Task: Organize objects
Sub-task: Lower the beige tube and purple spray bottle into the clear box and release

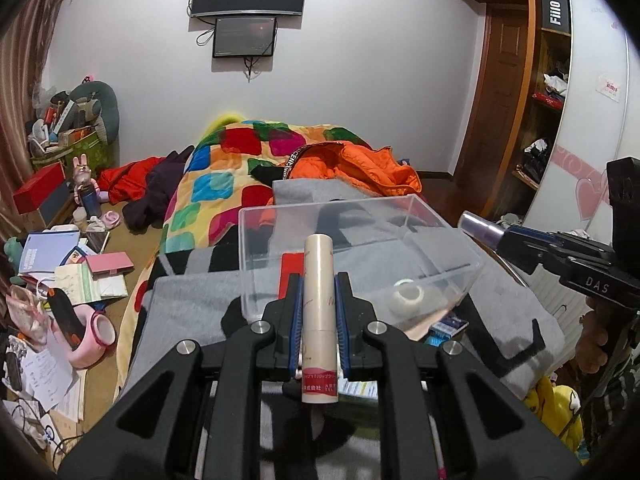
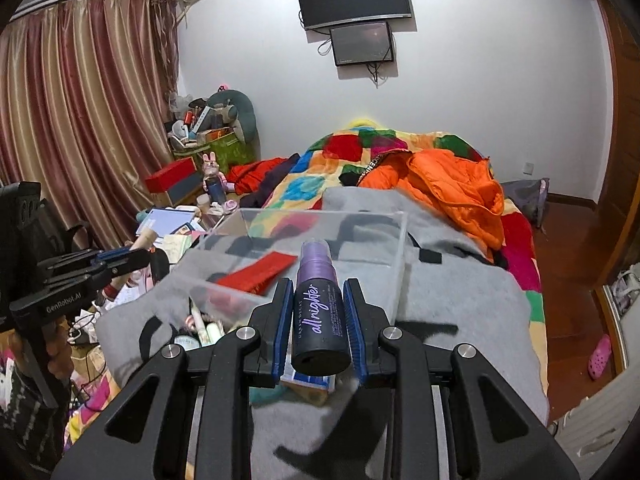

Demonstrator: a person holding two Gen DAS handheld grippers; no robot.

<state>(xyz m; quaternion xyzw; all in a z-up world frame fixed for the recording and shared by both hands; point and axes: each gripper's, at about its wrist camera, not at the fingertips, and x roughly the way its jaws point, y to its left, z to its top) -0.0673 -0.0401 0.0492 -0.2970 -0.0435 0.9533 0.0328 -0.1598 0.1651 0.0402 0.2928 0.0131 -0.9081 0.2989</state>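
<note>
Beige tube point(image 1: 319, 312) sits clamped in the left gripper point(image 1: 319, 332). Only the right wrist view reads "all nighter" on the purple-capped spray bottle point(image 2: 320, 316) pinched by the right gripper point(image 2: 320, 320).

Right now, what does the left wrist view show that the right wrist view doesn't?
Only the left wrist view shows the beige tube full length in the left gripper, and the white tape roll in the clear bin. Only the right wrist view shows the purple spray bottle's "all nighter" label, in the right gripper, and the curtains. Both show the bin, gray blanket and orange jacket.
</note>
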